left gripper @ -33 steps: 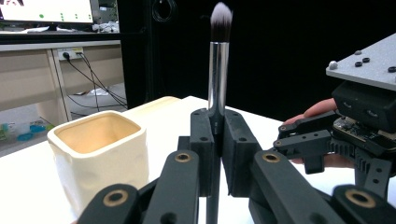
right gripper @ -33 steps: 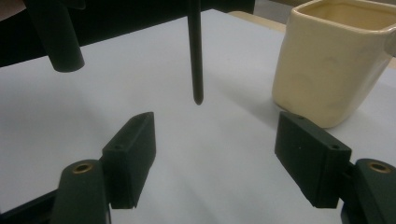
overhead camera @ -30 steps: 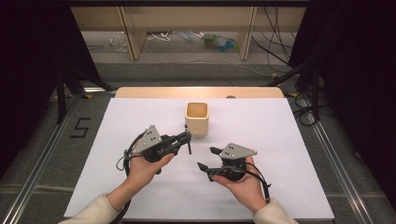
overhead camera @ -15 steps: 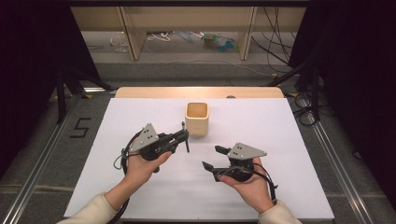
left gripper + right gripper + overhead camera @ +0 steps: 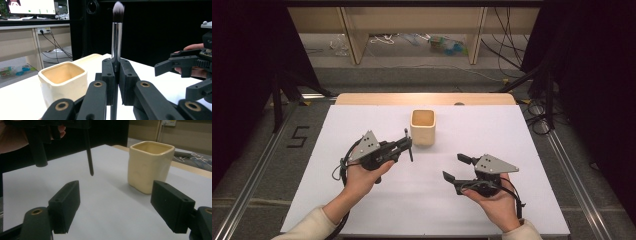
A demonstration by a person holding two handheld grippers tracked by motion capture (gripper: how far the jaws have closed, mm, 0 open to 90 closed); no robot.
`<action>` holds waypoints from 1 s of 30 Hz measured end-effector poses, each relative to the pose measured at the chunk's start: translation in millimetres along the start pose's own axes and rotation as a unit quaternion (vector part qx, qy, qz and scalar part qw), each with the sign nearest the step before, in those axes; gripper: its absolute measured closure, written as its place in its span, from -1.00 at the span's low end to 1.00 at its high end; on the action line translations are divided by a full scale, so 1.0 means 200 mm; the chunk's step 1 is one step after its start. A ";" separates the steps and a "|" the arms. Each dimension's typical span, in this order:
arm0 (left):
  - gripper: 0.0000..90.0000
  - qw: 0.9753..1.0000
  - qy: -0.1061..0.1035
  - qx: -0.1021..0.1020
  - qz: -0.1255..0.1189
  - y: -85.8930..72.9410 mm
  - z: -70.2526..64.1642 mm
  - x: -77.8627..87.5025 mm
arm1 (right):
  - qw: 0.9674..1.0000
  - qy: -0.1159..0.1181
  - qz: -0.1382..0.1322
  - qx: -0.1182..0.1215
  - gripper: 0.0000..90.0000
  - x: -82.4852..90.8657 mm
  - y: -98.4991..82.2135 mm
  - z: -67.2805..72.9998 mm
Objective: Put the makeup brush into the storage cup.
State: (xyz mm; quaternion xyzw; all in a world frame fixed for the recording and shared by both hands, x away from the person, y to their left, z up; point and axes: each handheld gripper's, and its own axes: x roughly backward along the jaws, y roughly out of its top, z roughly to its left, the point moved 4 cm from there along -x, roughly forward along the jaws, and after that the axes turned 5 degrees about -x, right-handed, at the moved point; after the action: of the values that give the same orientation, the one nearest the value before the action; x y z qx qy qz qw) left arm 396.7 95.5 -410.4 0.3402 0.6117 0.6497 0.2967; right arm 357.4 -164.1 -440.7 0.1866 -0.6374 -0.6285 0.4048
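high view: left gripper (image 5: 406, 144) clamps brush (image 5: 408, 145) beside cup (image 5: 423, 127).

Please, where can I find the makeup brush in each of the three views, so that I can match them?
High view: the makeup brush is left of centre, upright in the shut left gripper, beside the cream cup.
Left gripper view: centre, bristles up, clamped between the jaws.
Right gripper view: upper centre-left, its dark handle tip hanging down.
Shared landmark: the cream cup.
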 end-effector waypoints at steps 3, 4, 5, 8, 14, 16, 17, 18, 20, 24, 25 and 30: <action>0.86 1.000 0.003 -0.002 -0.001 0.00 0.00 0.00 | 1.000 -0.005 0.006 -0.001 -0.45 0.03 -0.01 -0.01; 0.86 1.000 0.003 -0.004 -0.001 0.00 0.01 0.00 | 1.000 -0.002 0.010 -0.007 -0.45 0.04 -0.01 -0.01; 0.86 1.000 0.005 -0.004 -0.001 0.01 0.01 0.00 | 1.000 -0.007 0.004 -0.001 -0.45 0.05 -0.01 -0.01; 0.86 1.000 0.007 0.001 -0.003 0.01 0.01 0.00 | 1.000 -0.007 -0.001 -0.001 -0.45 0.07 -0.01 -0.01; 0.86 1.000 0.007 0.000 -0.005 0.02 0.02 -0.01 | 1.000 -0.012 0.002 -0.001 -0.46 0.12 -0.03 -0.01; 0.86 1.000 0.007 0.002 -0.005 0.02 0.02 -0.01 | 1.000 -0.014 0.000 -0.001 -0.46 0.12 -0.03 -0.01; 0.86 1.000 0.007 0.000 -0.005 0.02 0.02 -0.02 | 1.000 -0.013 0.007 -0.012 -0.46 0.14 -0.04 -0.01; 0.86 1.000 0.007 0.000 -0.005 0.02 0.02 -0.02 | 1.000 -0.013 0.007 -0.012 -0.46 0.14 -0.04 -0.01; 0.86 1.000 0.005 -0.005 -0.004 0.03 0.02 -0.03 | 1.000 -0.016 -0.003 -0.008 -0.46 0.14 -0.04 -0.01; 0.86 1.000 0.005 0.000 -0.010 0.04 0.02 -0.05 | 1.000 -0.016 0.000 -0.011 -0.46 0.15 -0.05 0.00; 0.86 1.000 0.005 -0.002 -0.009 0.05 0.02 -0.05 | 1.000 -0.015 0.004 -0.010 -0.46 0.15 -0.05 0.00; 0.86 1.000 0.006 -0.001 -0.012 0.06 0.03 -0.08 | 1.000 -0.016 0.003 -0.009 -0.46 0.16 -0.05 0.00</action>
State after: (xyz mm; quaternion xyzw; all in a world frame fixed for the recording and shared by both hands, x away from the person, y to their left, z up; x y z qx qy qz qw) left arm 411.4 85.7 -400.2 0.3285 0.6166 0.6486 0.3019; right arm 335.9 -189.9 -442.1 0.1712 -0.6384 -0.6360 0.3983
